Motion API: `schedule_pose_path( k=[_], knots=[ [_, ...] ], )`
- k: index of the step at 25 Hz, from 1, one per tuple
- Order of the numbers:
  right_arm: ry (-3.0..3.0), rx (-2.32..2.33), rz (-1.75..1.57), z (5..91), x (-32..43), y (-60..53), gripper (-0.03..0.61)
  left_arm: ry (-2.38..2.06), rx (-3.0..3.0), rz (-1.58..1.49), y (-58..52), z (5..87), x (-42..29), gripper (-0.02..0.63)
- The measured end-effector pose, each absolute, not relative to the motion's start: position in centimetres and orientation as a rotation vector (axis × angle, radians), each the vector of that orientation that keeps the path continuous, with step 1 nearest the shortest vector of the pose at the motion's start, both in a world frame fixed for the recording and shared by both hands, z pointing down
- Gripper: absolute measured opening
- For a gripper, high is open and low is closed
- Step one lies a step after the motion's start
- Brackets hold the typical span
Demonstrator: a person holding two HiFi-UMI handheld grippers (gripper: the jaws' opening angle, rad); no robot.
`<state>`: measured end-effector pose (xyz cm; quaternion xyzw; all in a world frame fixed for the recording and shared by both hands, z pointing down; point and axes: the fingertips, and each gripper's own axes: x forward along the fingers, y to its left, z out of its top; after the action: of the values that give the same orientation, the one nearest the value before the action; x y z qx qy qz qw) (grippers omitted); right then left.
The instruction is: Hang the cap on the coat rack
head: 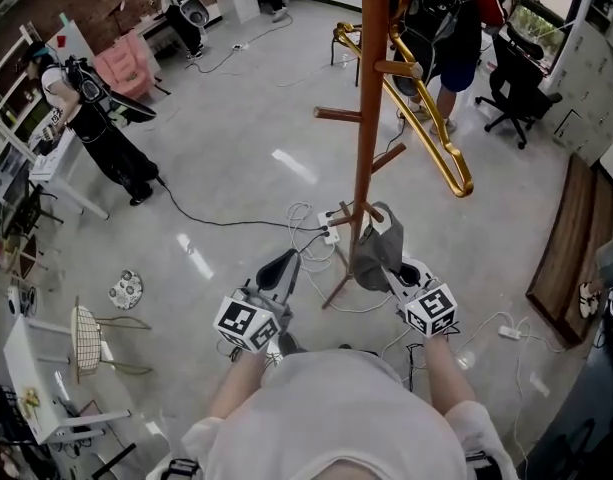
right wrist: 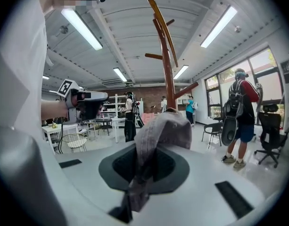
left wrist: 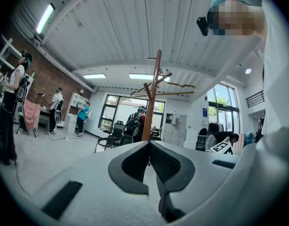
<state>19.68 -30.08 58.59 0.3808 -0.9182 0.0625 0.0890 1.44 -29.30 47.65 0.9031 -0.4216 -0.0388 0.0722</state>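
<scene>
Low beside the coat rack (head: 369, 118) pole, the grey cap (head: 374, 251) is hanging pinched in your right hand-held gripper (head: 394, 273). Your left hand-held gripper (head: 279, 276) is idling closed and empty. You are mid-carry; the next move likely means raising the cap onto a peg (head: 338, 115).

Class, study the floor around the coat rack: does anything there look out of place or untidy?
Yes: loose white cables and a power strip lie tangled on the floor around the feet of the coat rack, which looks like a tripping risk.
</scene>
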Motion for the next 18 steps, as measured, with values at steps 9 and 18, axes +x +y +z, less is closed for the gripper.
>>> schedule_pose_path(
  k=[9,18],
  knots=[
    [-2.675,1.128,0.254,62.2,18.4,-33.6,0.029,-1.31,2.694,-0.105,-29.8,48.1,0.3,0.009],
    [-2.6,1.167,0.308,65.6,18.2,-35.6,0.029,-1.325,2.688,-0.09,-29.4,48.3,-0.4,0.009]
  ],
)
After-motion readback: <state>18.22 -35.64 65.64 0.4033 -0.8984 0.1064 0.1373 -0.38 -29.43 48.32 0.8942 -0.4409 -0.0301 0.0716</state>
